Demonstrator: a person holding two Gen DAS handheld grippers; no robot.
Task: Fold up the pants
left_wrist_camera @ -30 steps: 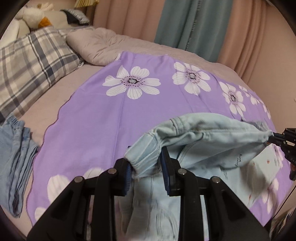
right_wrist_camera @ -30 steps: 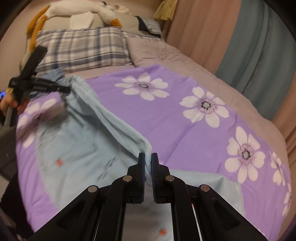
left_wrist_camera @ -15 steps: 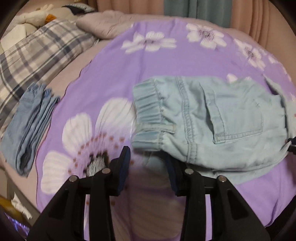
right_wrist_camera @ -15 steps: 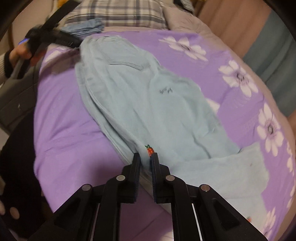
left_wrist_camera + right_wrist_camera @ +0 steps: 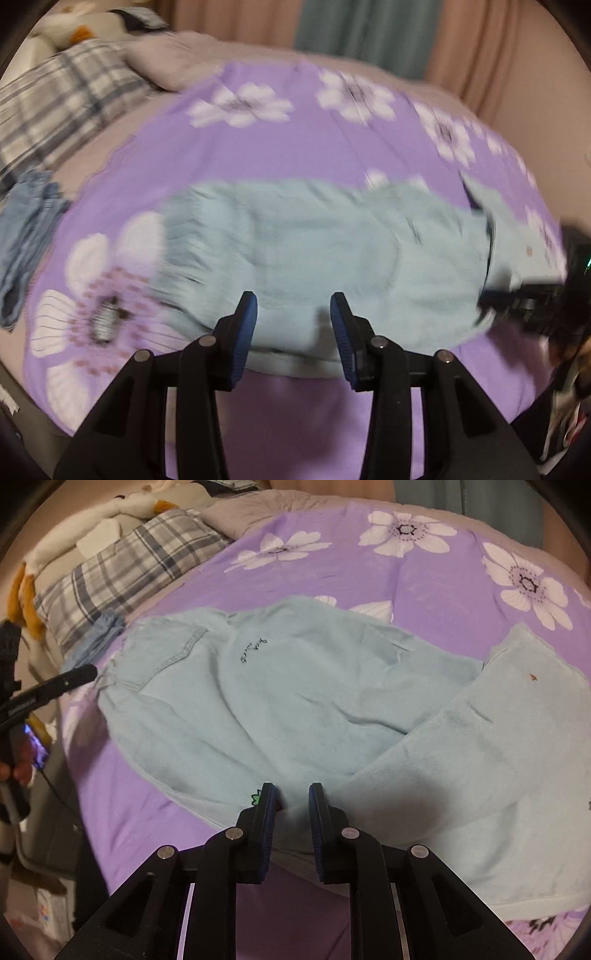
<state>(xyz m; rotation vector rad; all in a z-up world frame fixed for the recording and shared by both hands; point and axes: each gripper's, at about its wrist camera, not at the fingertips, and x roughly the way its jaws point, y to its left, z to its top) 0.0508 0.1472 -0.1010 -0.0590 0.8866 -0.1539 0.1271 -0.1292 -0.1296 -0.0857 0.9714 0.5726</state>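
Light blue pants (image 5: 280, 694) lie spread on the purple flowered sheet (image 5: 424, 579), waistband to the left, one leg (image 5: 491, 775) angled off to the right. My right gripper (image 5: 291, 805) is open, its fingers just above the pants' near edge by the crotch. In the blurred left wrist view the pants (image 5: 314, 251) lie flat and my left gripper (image 5: 293, 317) is open over their near edge, holding nothing. The left gripper also shows at the left of the right wrist view (image 5: 79, 675), beside the waistband.
A folded pair of darker blue jeans (image 5: 26, 229) lies at the sheet's left edge. A plaid pillow (image 5: 129, 572) and a stuffed toy (image 5: 122, 509) are at the bed's head. Curtains (image 5: 369, 29) hang behind. The bed edge is close below both grippers.
Both grippers have laid the lifted pants flat on the sheet and let go. The left jaws opened about half a second ago, the right jaws since then.
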